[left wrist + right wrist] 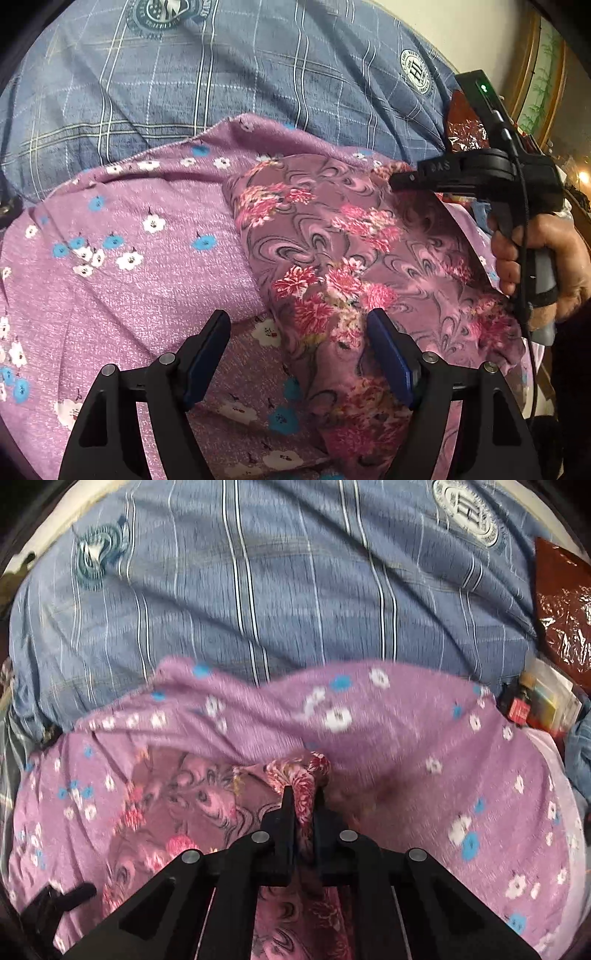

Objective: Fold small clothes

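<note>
A small mauve garment with pink flowers and grey swirls [332, 251] lies on a purple cloth dotted with white and blue blossoms [140, 258]. My left gripper [299, 332] hovers open over the garment's near edge, its right blue pad over the fabric and nothing pinched. In the left wrist view my right gripper [400, 181] reaches in from the right, held by a hand [546, 266], and lifts the garment's far corner. In the right wrist view my right gripper [304, 794] is shut on a bunched fold of the flowered garment [306, 775]. The picture there is blurred.
A blue checked bedsheet with round crests [221, 74] covers the bed beyond the purple cloth [406, 731]. A red shiny bag [565, 609] and small boxes [543, 705] lie at the right edge. My left gripper's fingertip [74, 891] shows at the lower left of the right wrist view.
</note>
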`<action>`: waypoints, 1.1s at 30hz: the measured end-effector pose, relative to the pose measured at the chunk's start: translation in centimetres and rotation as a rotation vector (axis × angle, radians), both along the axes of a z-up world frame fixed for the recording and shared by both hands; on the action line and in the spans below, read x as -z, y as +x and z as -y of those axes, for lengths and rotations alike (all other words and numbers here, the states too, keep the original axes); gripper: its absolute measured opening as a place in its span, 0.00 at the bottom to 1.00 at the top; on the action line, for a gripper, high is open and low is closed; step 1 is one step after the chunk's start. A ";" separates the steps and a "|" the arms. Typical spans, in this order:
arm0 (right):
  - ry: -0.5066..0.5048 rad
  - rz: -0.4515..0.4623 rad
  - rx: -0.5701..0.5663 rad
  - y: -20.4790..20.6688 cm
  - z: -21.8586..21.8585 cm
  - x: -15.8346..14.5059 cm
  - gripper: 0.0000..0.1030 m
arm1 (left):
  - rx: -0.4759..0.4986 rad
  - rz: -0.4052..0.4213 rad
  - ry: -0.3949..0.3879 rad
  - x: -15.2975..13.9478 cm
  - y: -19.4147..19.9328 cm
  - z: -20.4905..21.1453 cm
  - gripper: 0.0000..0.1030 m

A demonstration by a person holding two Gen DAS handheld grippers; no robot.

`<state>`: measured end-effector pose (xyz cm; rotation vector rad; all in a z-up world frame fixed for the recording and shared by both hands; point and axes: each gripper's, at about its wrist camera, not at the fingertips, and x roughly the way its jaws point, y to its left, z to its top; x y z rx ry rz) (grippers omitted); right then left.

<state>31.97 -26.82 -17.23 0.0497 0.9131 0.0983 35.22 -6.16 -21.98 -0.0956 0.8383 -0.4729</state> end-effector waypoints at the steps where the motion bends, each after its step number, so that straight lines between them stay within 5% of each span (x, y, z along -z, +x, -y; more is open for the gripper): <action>1: 0.021 0.017 0.005 0.2 0.1 0.2 0.07 | 0.004 0.003 0.019 0.2 -0.2 0.3 0.74; 4: -0.015 -0.059 0.009 2.4 -0.3 3.7 0.09 | 0.018 0.007 0.062 0.7 -0.6 1.2 0.74; 6: -0.012 -0.114 0.022 3.2 -0.1 5.4 0.22 | 0.021 0.009 0.067 0.7 -0.7 1.4 0.74; 9: 0.050 -0.115 0.061 2.8 0.9 4.1 0.41 | 0.010 -0.003 0.071 0.6 -0.6 1.3 0.76; 11: 0.078 -0.083 0.061 1.6 1.4 2.6 0.45 | 0.006 -0.002 0.081 0.5 -0.6 1.4 0.76; 20: 0.027 -0.006 -0.010 -7.2 0.5 -1.1 0.44 | -0.002 0.024 0.115 0.3 -1.1 1.9 0.76; 25: -0.034 -0.097 -0.038 -9.7 -0.8 2.9 0.37 | -0.008 0.015 0.110 0.5 -1.1 1.9 0.77; 27: -0.066 -0.016 -0.034 -10.4 -1.4 3.9 0.38 | -0.014 0.008 0.115 0.8 -1.0 1.9 0.77; 33: -0.221 0.043 -0.030 -10.5 -3.8 3.4 0.39 | -0.030 -0.005 0.105 0.3 -1.0 1.8 0.78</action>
